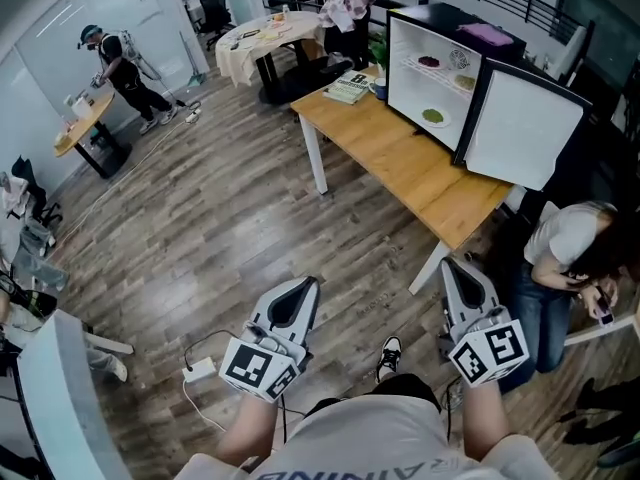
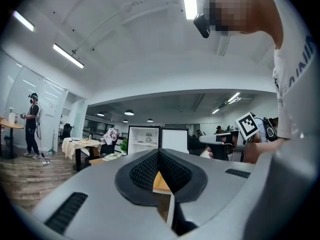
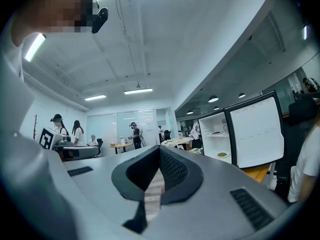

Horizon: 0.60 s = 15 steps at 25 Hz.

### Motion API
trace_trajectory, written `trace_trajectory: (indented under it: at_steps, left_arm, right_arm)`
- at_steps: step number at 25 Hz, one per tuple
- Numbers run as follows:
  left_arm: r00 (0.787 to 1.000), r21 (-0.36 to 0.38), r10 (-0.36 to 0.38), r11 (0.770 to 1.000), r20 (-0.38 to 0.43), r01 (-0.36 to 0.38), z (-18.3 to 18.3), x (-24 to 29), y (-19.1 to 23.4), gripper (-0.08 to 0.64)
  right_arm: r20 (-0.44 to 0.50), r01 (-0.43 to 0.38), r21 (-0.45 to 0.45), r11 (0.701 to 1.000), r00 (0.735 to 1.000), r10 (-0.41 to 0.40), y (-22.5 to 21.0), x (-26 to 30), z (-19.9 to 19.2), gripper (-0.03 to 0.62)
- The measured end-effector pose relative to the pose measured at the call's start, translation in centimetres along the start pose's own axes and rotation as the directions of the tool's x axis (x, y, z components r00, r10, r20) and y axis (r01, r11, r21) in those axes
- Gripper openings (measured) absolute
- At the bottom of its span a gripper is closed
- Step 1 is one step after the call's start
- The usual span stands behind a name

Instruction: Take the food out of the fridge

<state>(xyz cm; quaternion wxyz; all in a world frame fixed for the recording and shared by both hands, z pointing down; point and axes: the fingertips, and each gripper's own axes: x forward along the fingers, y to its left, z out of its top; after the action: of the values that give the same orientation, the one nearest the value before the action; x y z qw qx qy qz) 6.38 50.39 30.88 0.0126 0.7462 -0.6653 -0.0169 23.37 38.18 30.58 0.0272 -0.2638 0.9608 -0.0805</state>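
A small white fridge (image 1: 432,73) stands on a wooden table (image 1: 420,173) at the upper right, its door (image 1: 520,128) swung open to the right. Plates sit on its shelves: dark food (image 1: 428,61) up top, green food (image 1: 434,116) lower down. Both grippers are held level over the floor, well short of the table. My left gripper (image 1: 305,286) is shut and holds nothing; its tips (image 2: 159,151) meet in the left gripper view, with the fridge (image 2: 145,140) far beyond. My right gripper (image 1: 455,266) is likewise shut and bare (image 3: 160,149), the fridge (image 3: 217,134) off to its right.
A person (image 1: 570,258) sits bent over by the table's near right end. Books (image 1: 348,90) lie on the table's far corner. A white adapter with cable (image 1: 200,370) lies on the wood floor near my feet. Another person (image 1: 125,73) stands at a round table far left.
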Motion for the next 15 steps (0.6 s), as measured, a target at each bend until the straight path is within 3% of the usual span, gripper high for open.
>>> trace_trajectory:
  at_steps: [15]
  left_arm:
    - [0.999, 0.029, -0.05, 0.998, -0.015, 0.05, 1.4, 19.3, 0.4, 0.009]
  right_arm:
    - [0.006, 0.082, -0.009, 0.997, 0.997, -0.081, -17.9, 6.8, 3.5, 0.018]
